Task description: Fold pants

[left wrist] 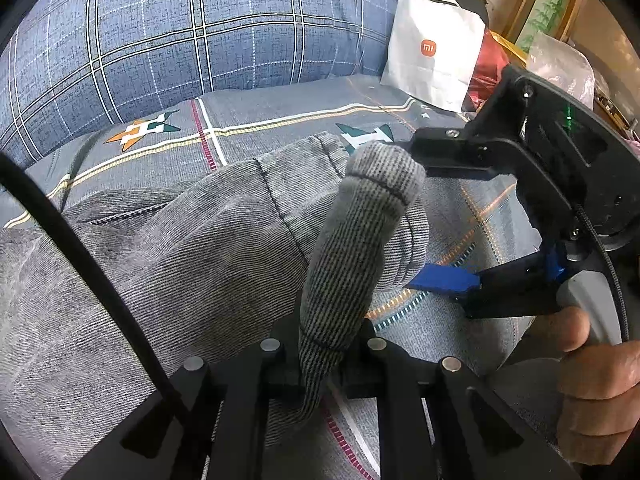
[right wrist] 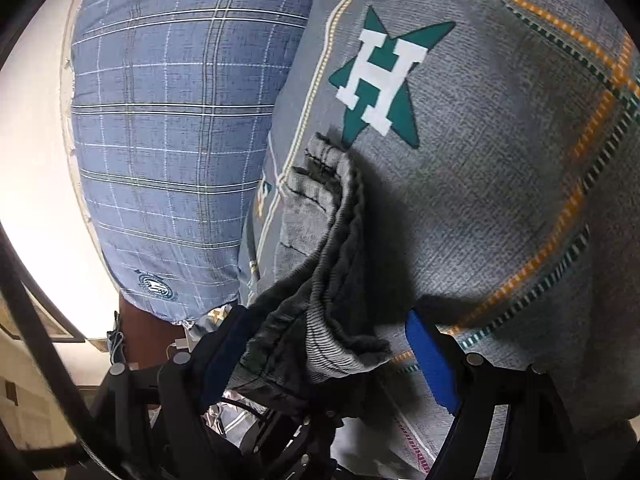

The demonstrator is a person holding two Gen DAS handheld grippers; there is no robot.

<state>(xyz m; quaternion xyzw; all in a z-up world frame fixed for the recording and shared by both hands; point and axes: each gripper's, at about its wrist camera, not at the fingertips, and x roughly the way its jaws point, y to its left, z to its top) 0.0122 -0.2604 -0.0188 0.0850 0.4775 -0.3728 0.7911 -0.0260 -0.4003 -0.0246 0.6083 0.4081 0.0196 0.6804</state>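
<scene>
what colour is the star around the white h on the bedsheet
Dark green star on the grey bedsheet, clearest in the right wrist view.

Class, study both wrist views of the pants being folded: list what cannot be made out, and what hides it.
- Left tongs fingertips: left wrist view, wrapped by the pants fold.
- Pants legs: both views, cut off by the frame edges.
- Items behind the white bag: left wrist view, hidden by it.
- Right tongs left finger: right wrist view, partly covered by bunched cloth.

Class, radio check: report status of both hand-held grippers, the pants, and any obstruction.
Left hand-held gripper shut on pants cuff. Right hand-held gripper open around pants edge. Pants partly lifted off bedsheet. Nothing in the way.
</scene>
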